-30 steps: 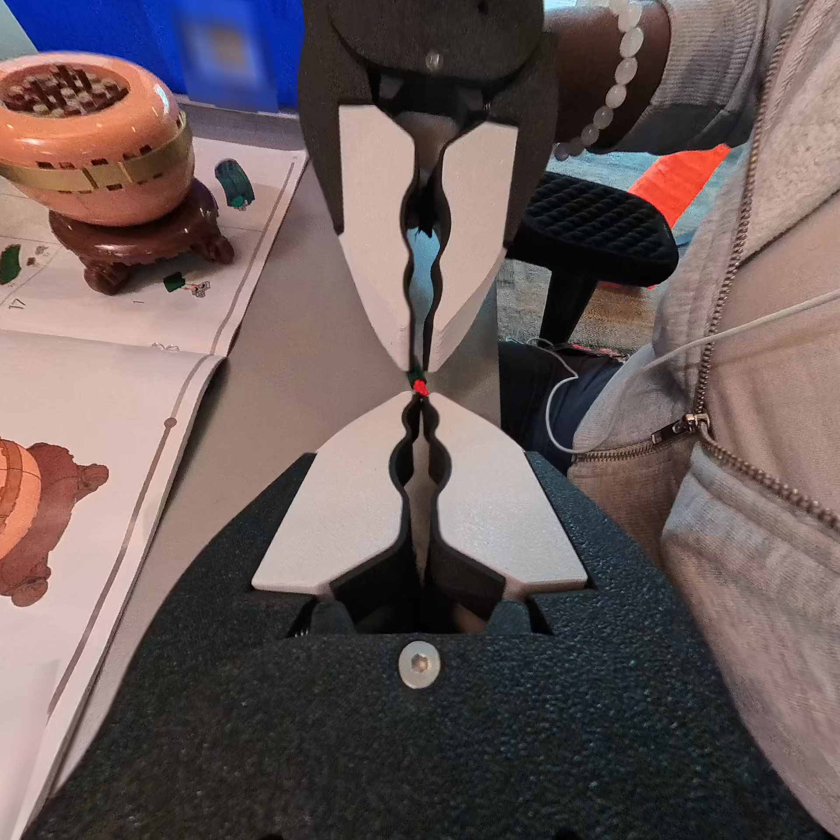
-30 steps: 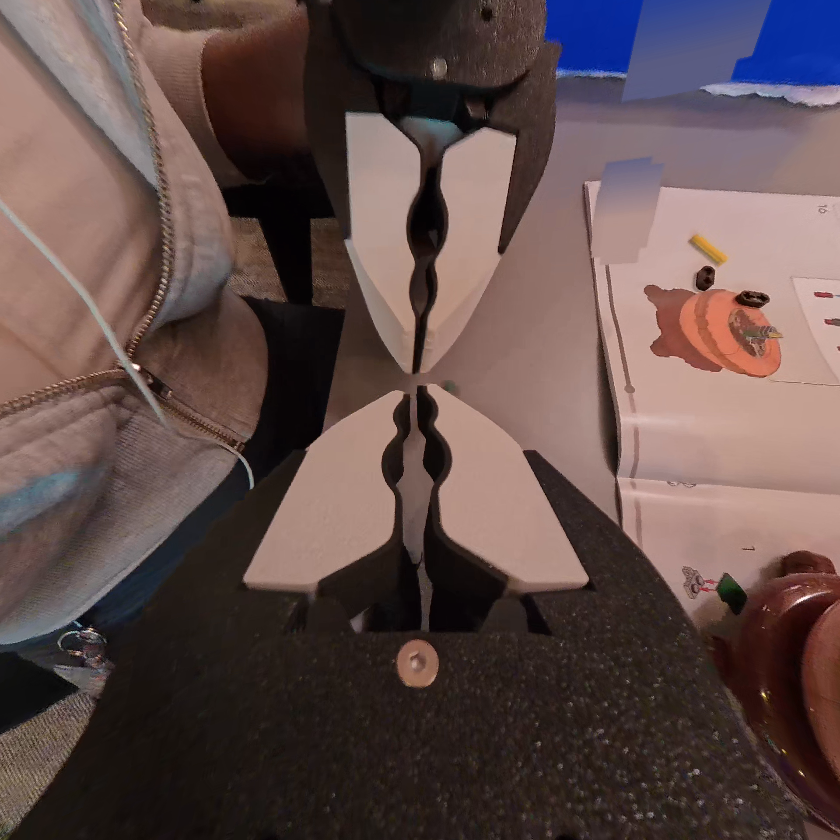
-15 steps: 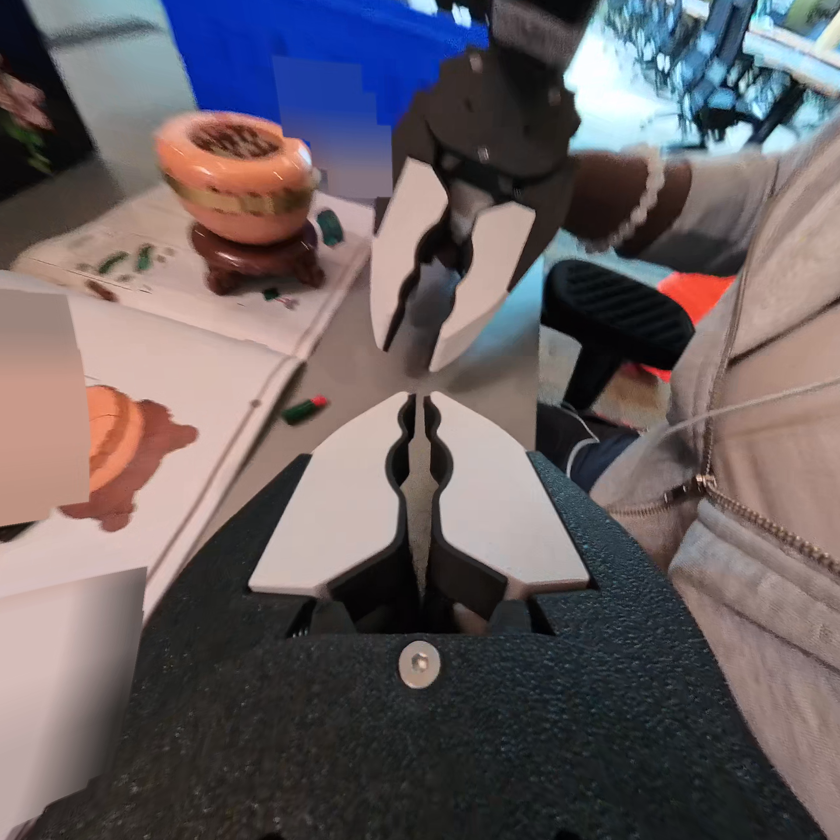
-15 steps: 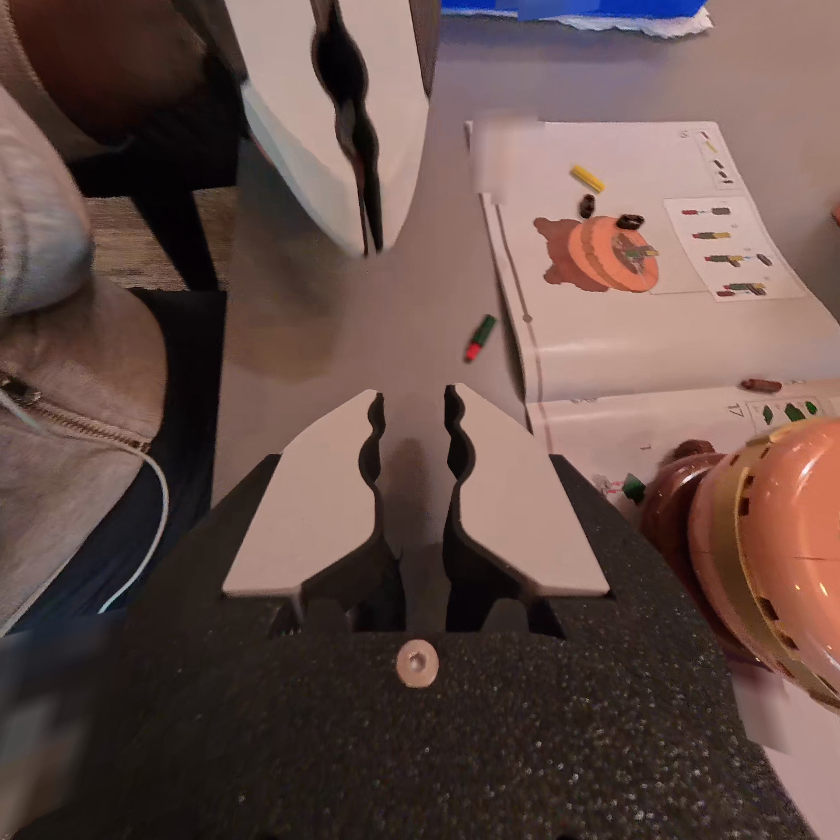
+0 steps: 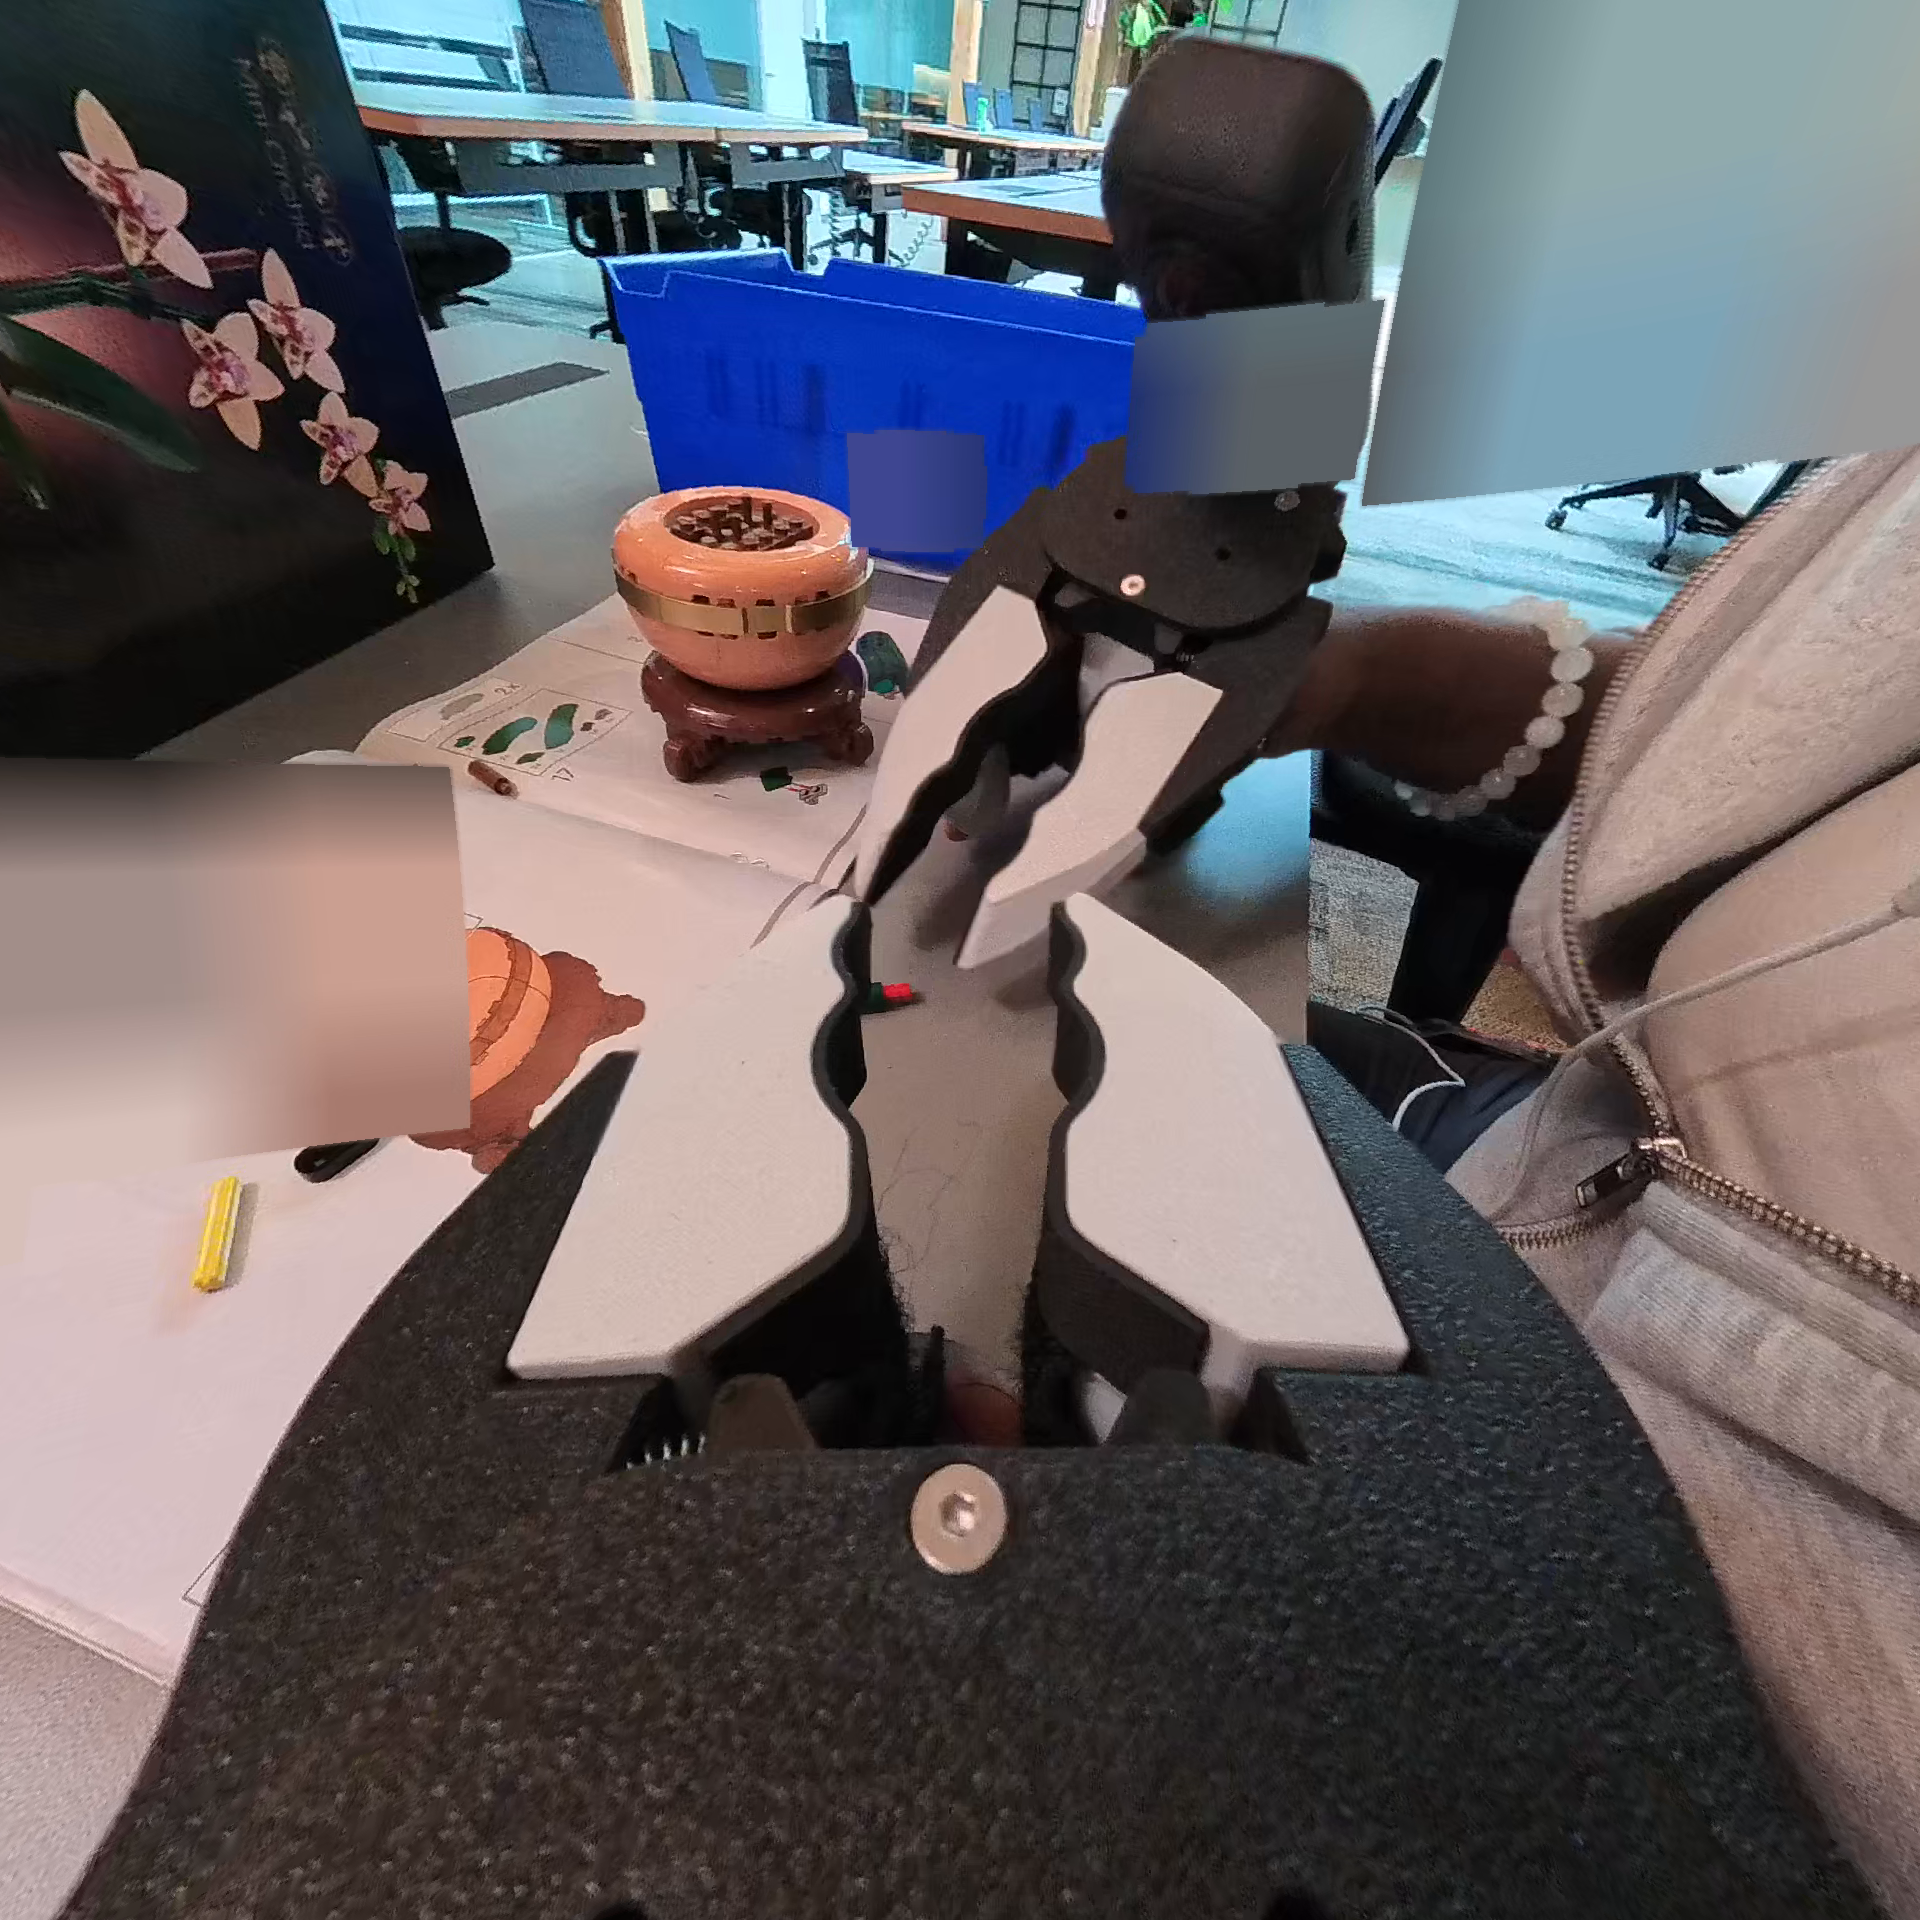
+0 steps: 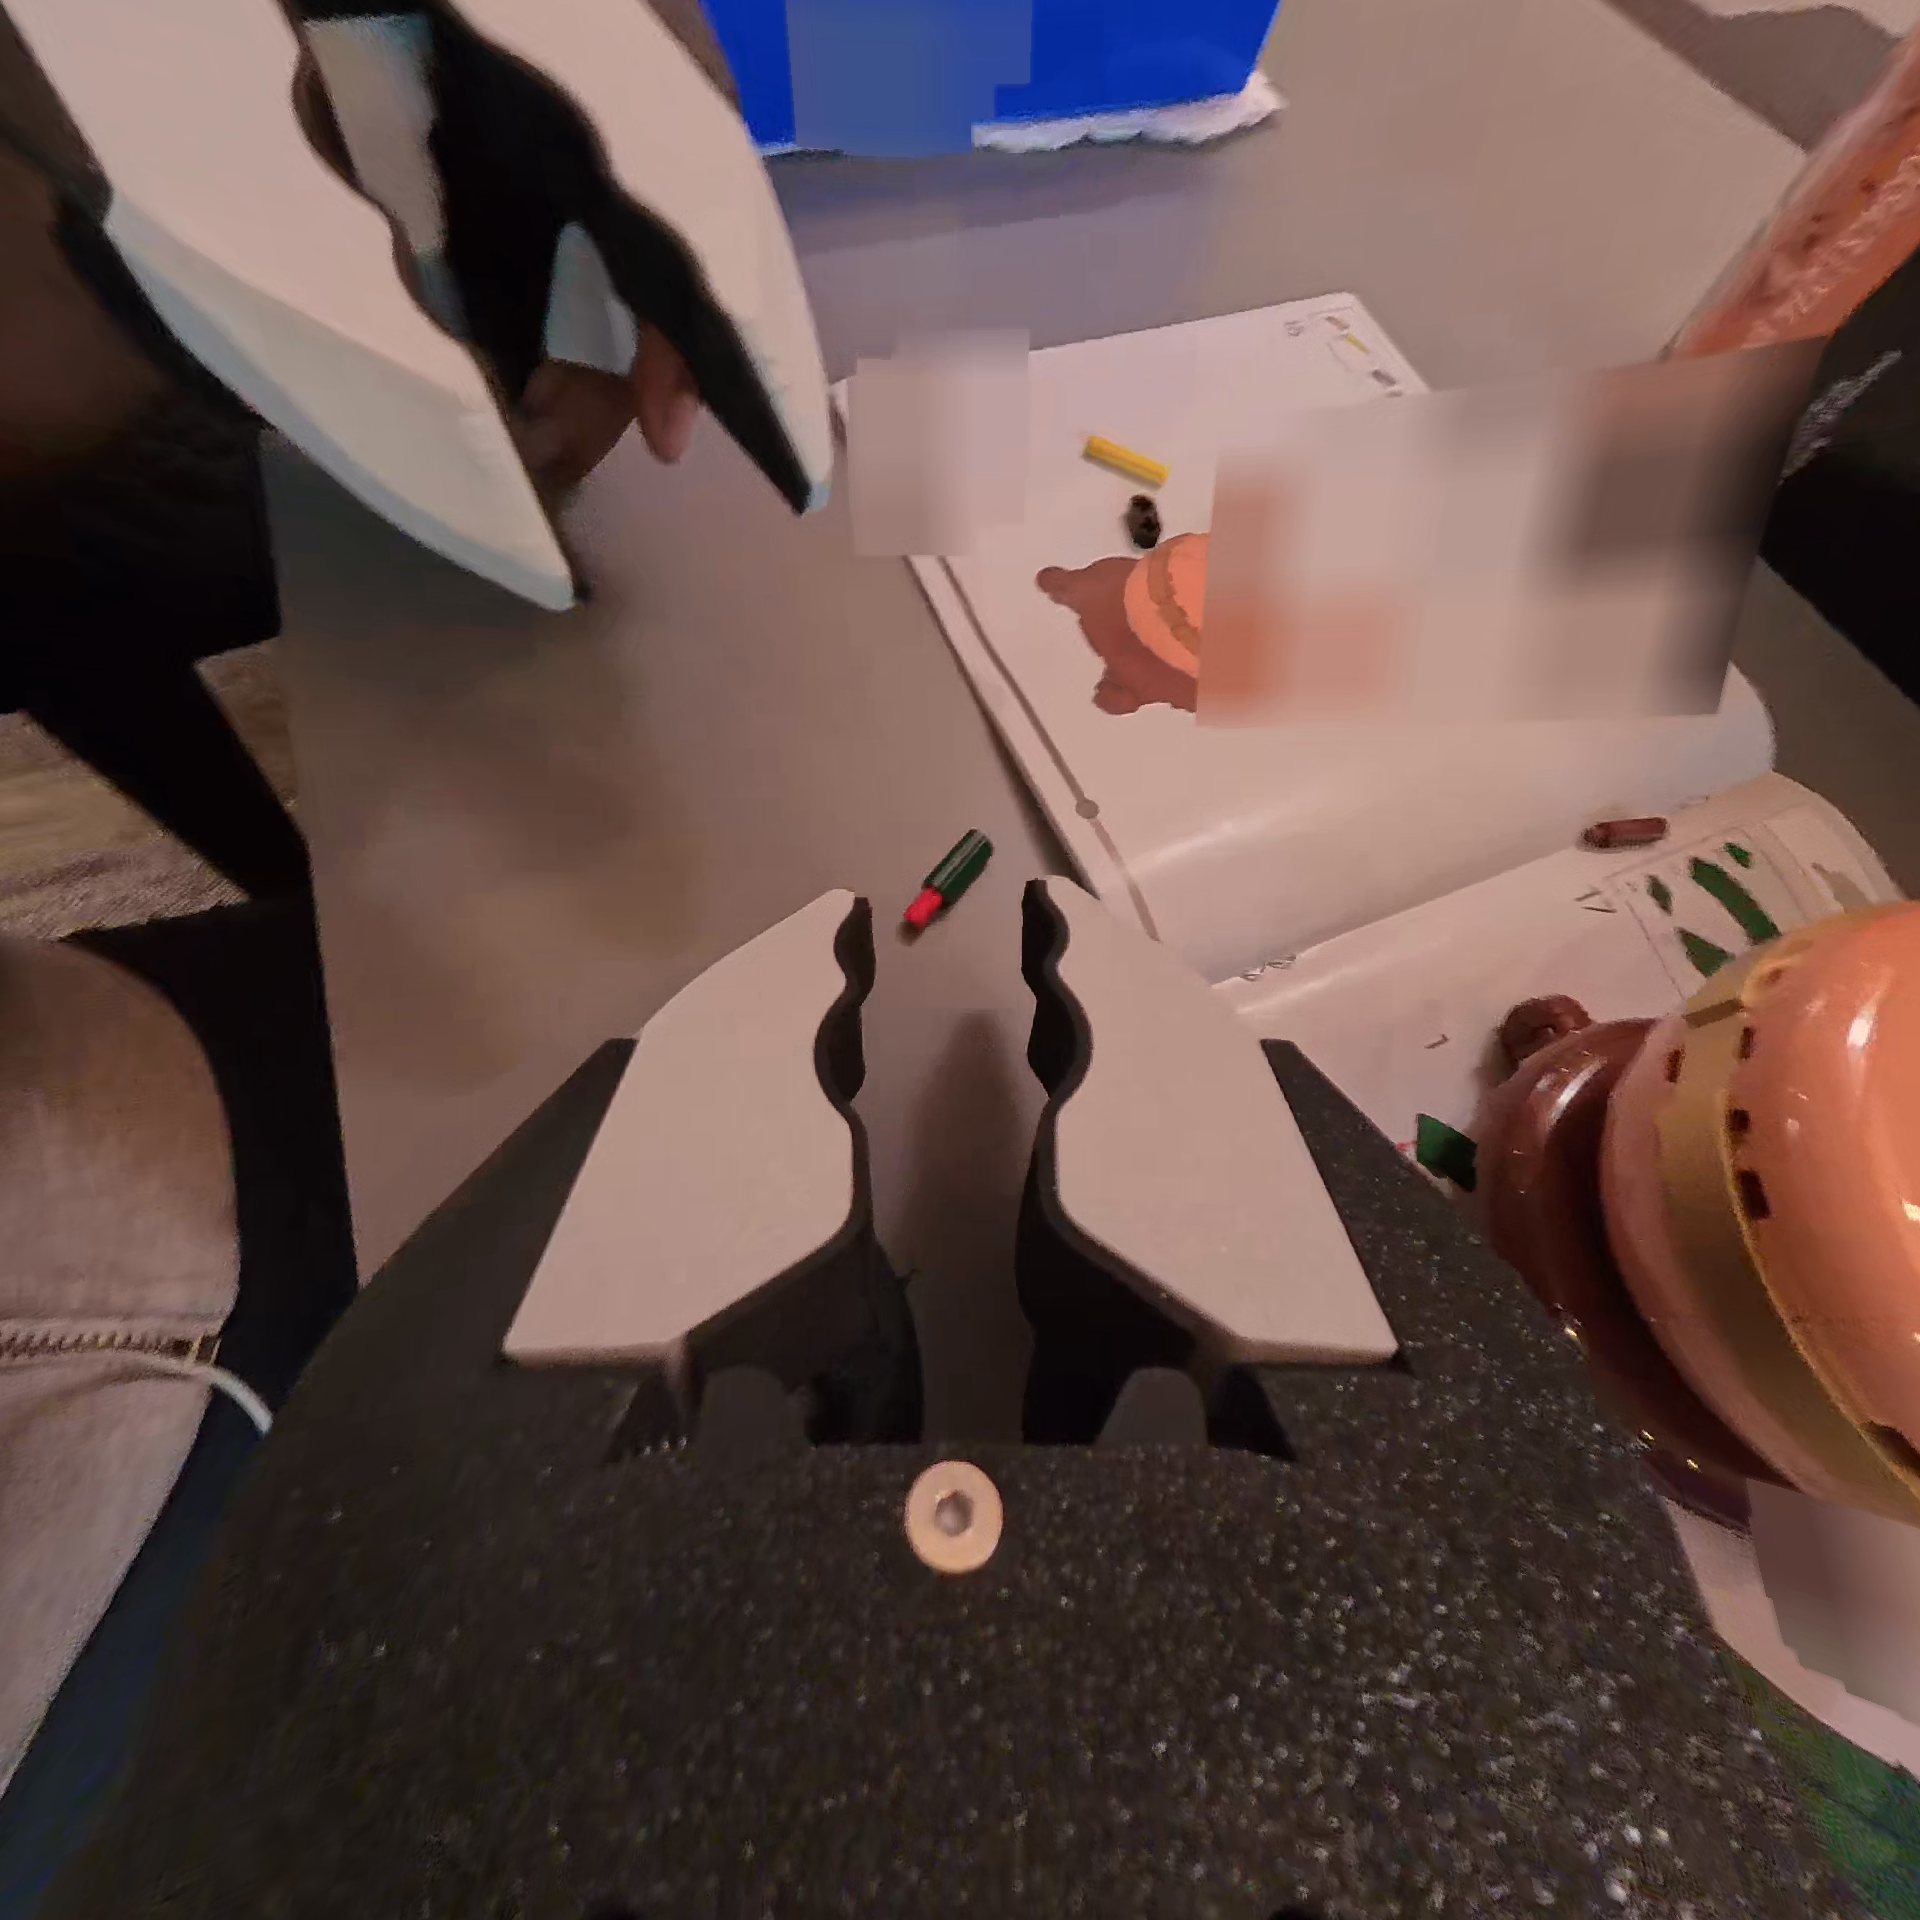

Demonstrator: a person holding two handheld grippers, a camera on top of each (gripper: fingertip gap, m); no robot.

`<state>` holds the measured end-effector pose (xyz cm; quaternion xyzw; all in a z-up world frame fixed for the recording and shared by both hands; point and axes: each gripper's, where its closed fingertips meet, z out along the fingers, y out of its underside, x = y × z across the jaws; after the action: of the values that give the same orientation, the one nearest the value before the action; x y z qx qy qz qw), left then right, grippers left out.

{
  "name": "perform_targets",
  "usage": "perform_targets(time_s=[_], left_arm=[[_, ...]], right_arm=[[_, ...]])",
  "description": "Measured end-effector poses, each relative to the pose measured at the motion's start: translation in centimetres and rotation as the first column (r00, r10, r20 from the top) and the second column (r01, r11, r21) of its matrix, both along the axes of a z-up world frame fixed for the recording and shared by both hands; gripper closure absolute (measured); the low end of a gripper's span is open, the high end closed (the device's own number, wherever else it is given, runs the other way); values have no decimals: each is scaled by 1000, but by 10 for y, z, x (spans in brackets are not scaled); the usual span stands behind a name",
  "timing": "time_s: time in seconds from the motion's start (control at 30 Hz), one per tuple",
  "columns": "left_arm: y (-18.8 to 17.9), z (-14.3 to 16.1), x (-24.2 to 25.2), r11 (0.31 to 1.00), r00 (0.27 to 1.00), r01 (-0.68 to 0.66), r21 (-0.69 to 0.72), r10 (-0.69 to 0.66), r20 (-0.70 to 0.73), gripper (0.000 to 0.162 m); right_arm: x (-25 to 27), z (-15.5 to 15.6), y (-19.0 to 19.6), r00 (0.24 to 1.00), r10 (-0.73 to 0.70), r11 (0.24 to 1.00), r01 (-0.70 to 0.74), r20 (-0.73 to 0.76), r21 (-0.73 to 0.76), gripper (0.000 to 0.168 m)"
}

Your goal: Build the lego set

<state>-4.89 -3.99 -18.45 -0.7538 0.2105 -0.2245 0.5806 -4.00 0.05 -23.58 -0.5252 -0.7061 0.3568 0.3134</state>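
Observation:
A small green pin with a red end (image 6: 948,891) lies loose on the grey table beside the open instruction booklet (image 6: 1247,852). My right gripper (image 6: 945,902) is open and empty, its tips on either side of the pin, just short of it. My left gripper (image 5: 961,925) is open and empty, pointing at the same pin (image 5: 891,995) from the opposite side. Each gripper shows in the other's view: the right one (image 5: 920,920) and the left one (image 6: 686,551), both open. The built peach pot on its brown stand (image 5: 738,623) stands on the booklet (image 5: 623,894).
A yellow axle (image 5: 216,1231), a black piece (image 5: 332,1158) and a brown piece (image 5: 490,777) lie on the booklet. A small green piece (image 6: 1444,1148) lies by the pot (image 6: 1766,1195). A blue bin (image 5: 862,353) and the set's box (image 5: 208,364) stand behind. The person sits at the table's edge. The grippers' ends are close to 7 cm from one another.
Both grippers were shut tip to tip on the green and red pin. They have drawn apart and opened, and the pin now lies on the table.

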Motion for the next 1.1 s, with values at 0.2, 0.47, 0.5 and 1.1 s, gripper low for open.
perform_targets(time_s=[0.2, 0.47, 0.5, 1.1], left_arm=[[2, 1, -5, 1000, 999, -24, -9, 24, 38, 129], [4, 2, -10, 999, 997, -48, -18, 49, 67, 129], [4, 2, -9, 999, 997, -47, -17, 48, 65, 129], [3, 4, -9, 999, 996, -37, -12, 37, 78, 133]], right_arm=[[1, 15, 3, 994, -27, 999, 25, -107, -20, 145], [0, 4, -5, 999, 29, 1000, -29, -27, -1, 140], [0, 5, -4, 999, 26, 1000, -26, -32, -2, 140], [-4, -17, 0, 995, -25, 995, 15, 94, 101, 158]])
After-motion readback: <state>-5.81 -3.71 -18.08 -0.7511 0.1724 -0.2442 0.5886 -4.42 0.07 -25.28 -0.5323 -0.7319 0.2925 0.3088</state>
